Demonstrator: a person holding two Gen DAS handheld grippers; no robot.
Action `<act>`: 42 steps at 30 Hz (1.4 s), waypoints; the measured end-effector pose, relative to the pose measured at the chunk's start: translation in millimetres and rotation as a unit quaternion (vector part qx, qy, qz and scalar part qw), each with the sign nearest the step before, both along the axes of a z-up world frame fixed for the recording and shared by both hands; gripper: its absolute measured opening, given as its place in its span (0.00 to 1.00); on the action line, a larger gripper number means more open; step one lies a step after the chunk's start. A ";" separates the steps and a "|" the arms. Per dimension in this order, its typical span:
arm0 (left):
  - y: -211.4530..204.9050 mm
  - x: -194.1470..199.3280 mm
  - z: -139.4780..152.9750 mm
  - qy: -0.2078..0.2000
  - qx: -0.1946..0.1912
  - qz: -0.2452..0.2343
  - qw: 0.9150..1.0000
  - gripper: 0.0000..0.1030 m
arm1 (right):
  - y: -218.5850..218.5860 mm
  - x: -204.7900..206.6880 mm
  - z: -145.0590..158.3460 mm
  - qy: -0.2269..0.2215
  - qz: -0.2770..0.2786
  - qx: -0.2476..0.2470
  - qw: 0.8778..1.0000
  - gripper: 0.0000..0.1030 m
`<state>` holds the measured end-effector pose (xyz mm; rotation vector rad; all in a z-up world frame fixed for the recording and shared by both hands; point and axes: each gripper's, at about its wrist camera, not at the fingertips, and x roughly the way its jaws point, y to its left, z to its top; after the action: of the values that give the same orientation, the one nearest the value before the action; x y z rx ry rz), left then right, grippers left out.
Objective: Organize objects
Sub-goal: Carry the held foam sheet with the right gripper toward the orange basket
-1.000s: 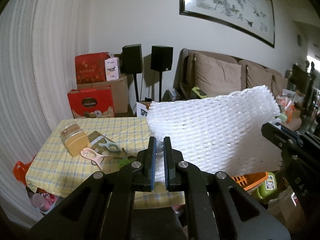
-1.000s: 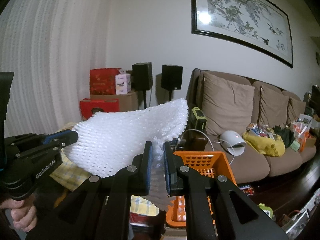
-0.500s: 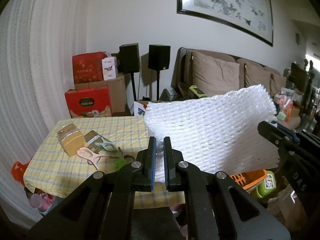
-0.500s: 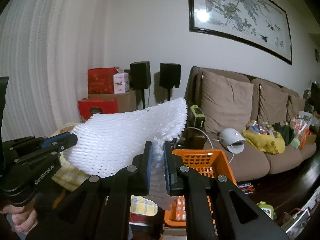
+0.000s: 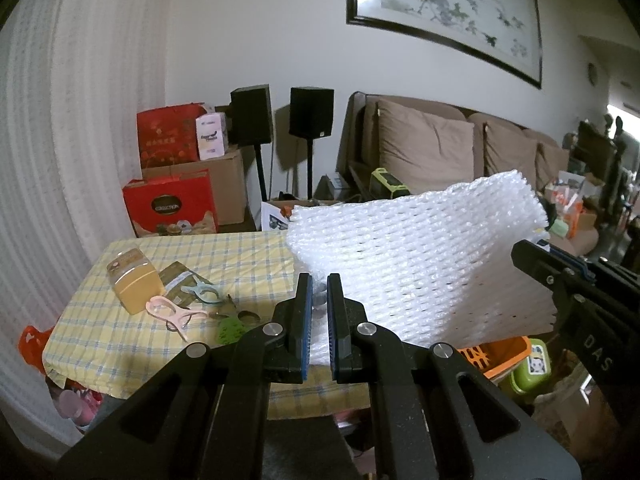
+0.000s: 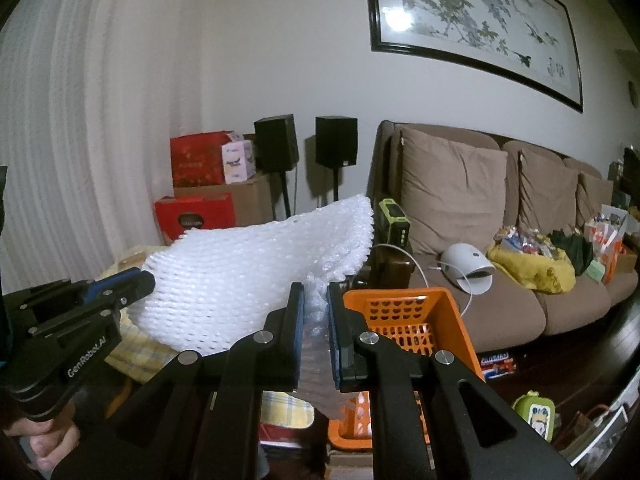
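White foam netting sheet (image 5: pixel 416 264), ragged-edged, hangs above the table (image 5: pixel 248 256) edge, pinched tight by left gripper (image 5: pixel 318 308) and right gripper (image 6: pixel 316 312).

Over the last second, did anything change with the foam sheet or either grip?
No visible change. The left gripper and right gripper both stay shut on the white foam sheet, which is still stretched between them in the air beside the checked table. The clips on the table and the orange basket lie as they did.
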<state>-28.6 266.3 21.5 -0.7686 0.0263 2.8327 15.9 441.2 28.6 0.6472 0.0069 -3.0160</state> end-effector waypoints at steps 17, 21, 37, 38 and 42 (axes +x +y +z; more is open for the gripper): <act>14.7 -7.1 2.0 0.001 0.002 -0.007 1.000 0.06 | 14.3 -0.3 -0.3 0.002 -0.016 -0.014 1.000 0.10; 15.8 -7.8 2.9 0.001 0.003 -0.009 1.000 0.06 | 15.6 -1.5 -0.1 0.000 -0.018 -0.015 1.000 0.10; 23.9 -12.5 2.2 0.004 0.002 -0.013 1.000 0.06 | 13.9 -7.0 -0.8 -0.003 -0.026 -0.010 1.000 0.10; 24.9 -12.7 2.6 0.004 0.002 -0.014 1.000 0.06 | 13.4 -7.1 -0.6 -0.003 -0.027 -0.010 1.000 0.10; 29.4 -12.1 6.0 0.006 0.003 -0.020 1.000 0.06 | 19.6 -7.5 -0.2 -0.002 -0.033 -0.014 0.999 0.10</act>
<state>-40.6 295.7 27.6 -0.7421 0.0335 2.7989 8.4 460.9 28.4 0.6648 -0.0589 -3.0723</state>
